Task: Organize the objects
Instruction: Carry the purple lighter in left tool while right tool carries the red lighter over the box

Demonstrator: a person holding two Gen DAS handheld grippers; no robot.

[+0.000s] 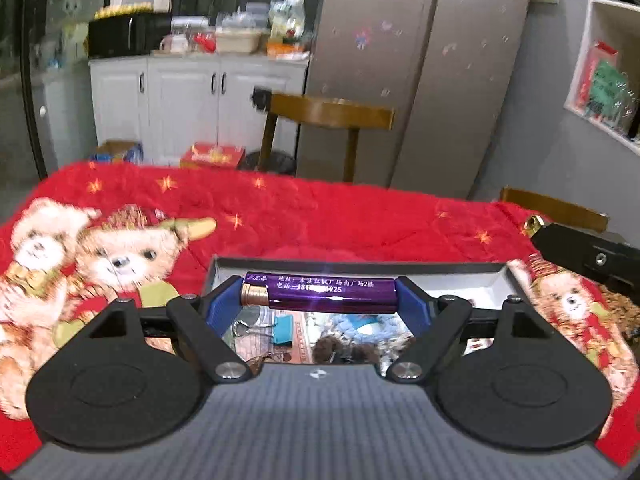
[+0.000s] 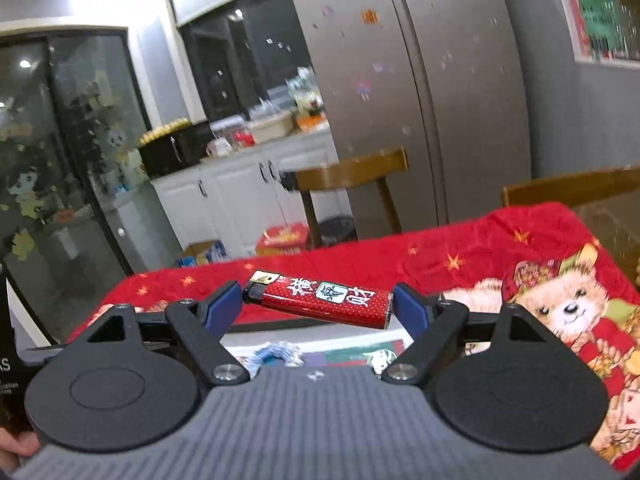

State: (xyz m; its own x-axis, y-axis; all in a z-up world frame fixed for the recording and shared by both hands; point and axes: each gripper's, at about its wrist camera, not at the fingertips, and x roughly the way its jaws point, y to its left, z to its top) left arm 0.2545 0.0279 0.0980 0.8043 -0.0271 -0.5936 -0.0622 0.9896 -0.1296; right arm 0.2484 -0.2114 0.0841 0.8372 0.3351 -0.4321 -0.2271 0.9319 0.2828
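My left gripper (image 1: 318,294) is shut on a purple lighter (image 1: 320,292), held crosswise between its blue pads above an open grey box (image 1: 352,267) holding small items such as a teal binder clip (image 1: 285,330). My right gripper (image 2: 318,305) is shut on a red lighter (image 2: 320,303) with white characters, held crosswise above the same box's contents (image 2: 344,354). The right gripper's black finger also shows in the left wrist view (image 1: 588,254), at the right edge, with the brass end of its lighter (image 1: 534,224).
The table carries a red blanket with teddy bears (image 1: 132,256). Wooden chairs (image 1: 332,114) stand behind the table, in front of a steel fridge (image 1: 440,60) and white cabinets (image 1: 192,96). A shelf (image 1: 608,80) hangs at the right.
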